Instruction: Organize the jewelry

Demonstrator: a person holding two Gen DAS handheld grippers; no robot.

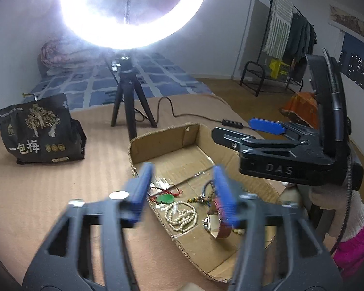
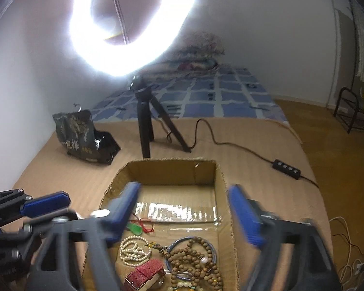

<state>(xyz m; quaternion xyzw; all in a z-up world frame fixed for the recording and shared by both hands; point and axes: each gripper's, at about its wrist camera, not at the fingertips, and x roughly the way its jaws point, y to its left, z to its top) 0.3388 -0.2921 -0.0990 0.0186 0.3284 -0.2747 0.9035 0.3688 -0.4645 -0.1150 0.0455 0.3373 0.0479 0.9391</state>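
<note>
1. Nearest in the left wrist view: left gripper (image 1: pixel 182 194), blue pads spread wide, nothing between them, hanging over the near end of the cardboard box (image 1: pixel 162 143).
2. Nearest in the right wrist view: right gripper (image 2: pixel 184 215), jaws likewise spread and empty, poised above the same cardboard box (image 2: pixel 167 172); blurred at the fingertips.
3. Inside the box, clustered at its near end — a white pearl necklace (image 2: pixel 133 247), a green jade pendant (image 2: pixel 136 229) on red cord, a red-strapped wristwatch (image 2: pixel 145 274), a brown wooden bead strand (image 2: pixel 194 259) lying over a blue bangle (image 2: pixel 179 242). Pearls and watch touching; beads just beside both.
4. Same pile seen from the left: pearl necklace (image 1: pixel 182 215), jade pendant (image 1: pixel 166 198), wristwatch (image 1: pixel 218 225) beside the right pad.
5. Farther along the box floor, a glossy strip of clear tape (image 2: pixel 179 211); far half of the box bare.
6. Right gripper also visible to the right in the left wrist view (image 1: pixel 254 131), held level over the box's far right wall, gripped by a white-gloved hand (image 1: pixel 337 208).
7. Beyond the box on the brown mat: a black snack bag (image 1: pixel 38 131) to the left, a black tripod (image 1: pixel 128 97) carrying a glaring ring light (image 1: pixel 133 12).
8. Behind — a blue checked bedsheet (image 2: pixel 206 97) and a folded quilt (image 2: pixel 201 48) against the wall; cable with an inline switch (image 2: pixel 286 168) at right.
</note>
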